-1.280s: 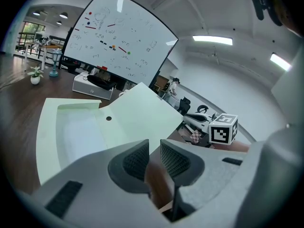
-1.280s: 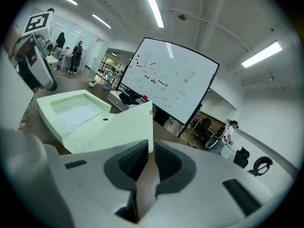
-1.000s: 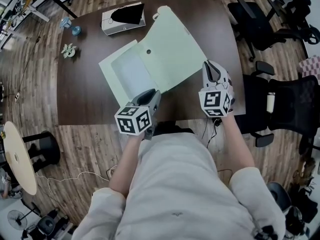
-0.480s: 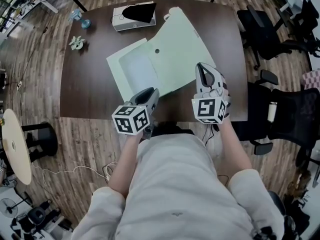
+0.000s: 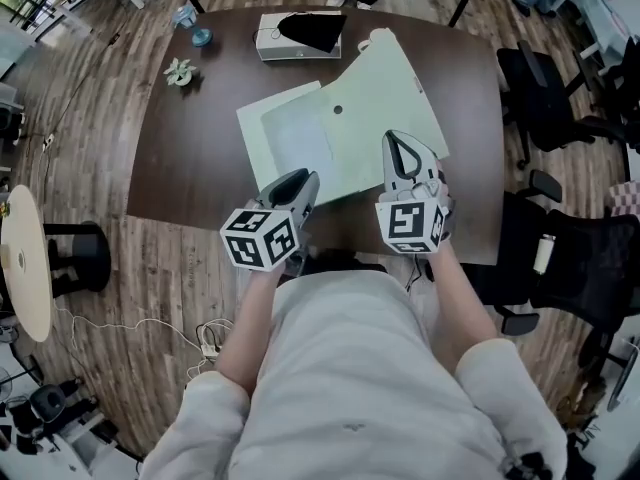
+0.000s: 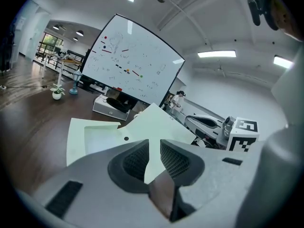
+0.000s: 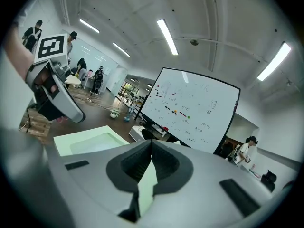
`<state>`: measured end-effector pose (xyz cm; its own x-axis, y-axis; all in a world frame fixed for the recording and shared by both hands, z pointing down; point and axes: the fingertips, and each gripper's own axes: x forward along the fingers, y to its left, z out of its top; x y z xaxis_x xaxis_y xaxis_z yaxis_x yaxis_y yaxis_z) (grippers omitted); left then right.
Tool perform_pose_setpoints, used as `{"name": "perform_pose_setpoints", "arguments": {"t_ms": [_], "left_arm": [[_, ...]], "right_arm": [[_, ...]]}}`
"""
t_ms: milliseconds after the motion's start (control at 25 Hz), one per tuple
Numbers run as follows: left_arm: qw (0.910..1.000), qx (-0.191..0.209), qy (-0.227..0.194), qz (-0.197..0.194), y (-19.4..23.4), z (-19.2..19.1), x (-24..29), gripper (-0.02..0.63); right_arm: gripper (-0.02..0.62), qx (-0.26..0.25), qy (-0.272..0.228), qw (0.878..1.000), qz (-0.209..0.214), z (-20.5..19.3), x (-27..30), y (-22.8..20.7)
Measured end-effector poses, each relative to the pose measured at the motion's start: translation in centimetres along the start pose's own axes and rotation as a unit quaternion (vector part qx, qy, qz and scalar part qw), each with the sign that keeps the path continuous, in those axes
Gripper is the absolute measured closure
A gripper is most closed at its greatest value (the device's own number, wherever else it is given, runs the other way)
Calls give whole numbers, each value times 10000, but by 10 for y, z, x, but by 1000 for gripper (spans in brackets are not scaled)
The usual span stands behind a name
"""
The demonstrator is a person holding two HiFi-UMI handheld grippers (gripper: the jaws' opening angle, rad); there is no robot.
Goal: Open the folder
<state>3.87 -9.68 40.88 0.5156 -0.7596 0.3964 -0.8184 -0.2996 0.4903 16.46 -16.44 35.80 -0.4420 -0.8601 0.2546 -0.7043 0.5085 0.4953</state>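
A pale green folder (image 5: 350,118) lies open on the dark brown table (image 5: 190,168), its cover spread out to the right and a pocket showing on its left half. My left gripper (image 5: 296,180) hovers over the folder's near edge, open, and the folder (image 6: 95,137) shows through the gap between its pads. My right gripper (image 5: 400,140) hangs above the cover's near right part. Its jaws have just been closing and now meet at the tips (image 7: 151,144) with nothing between them. Green folder (image 7: 90,141) shows beyond them.
A flat white box with a black item on it (image 5: 300,36) sits at the table's far edge. A small potted plant (image 5: 181,71) and a blue object (image 5: 200,36) stand at the far left. Office chairs (image 5: 560,258) crowd the right side. A whiteboard (image 6: 133,65) stands beyond the table.
The right gripper's jaws have closed, and it has shifted left over the folder's cover. Both grippers have lifted slightly. The folder stays open and flat.
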Motion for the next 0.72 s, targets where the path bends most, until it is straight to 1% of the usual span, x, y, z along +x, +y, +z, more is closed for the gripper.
{"name": "perform_pose_setpoints", "arguments": {"t_ms": [160,360,560,720], "left_arm": [[9996,-3,-271,38,5,13,-12,531],[9977,145,-627,205,13,29,-29,531],[9950,256,-890,375,23,39,-41,531],[9938,330,-962,458,26,40,-48,531]], "right_arm": [[591,15,-134,9996,244,15,9,18],[592,95,-161,9983,543,29,16,43],[591,399,-156,9947,937,39,23,67],[592,836,-117,9872,1356,47,23,86]]}}
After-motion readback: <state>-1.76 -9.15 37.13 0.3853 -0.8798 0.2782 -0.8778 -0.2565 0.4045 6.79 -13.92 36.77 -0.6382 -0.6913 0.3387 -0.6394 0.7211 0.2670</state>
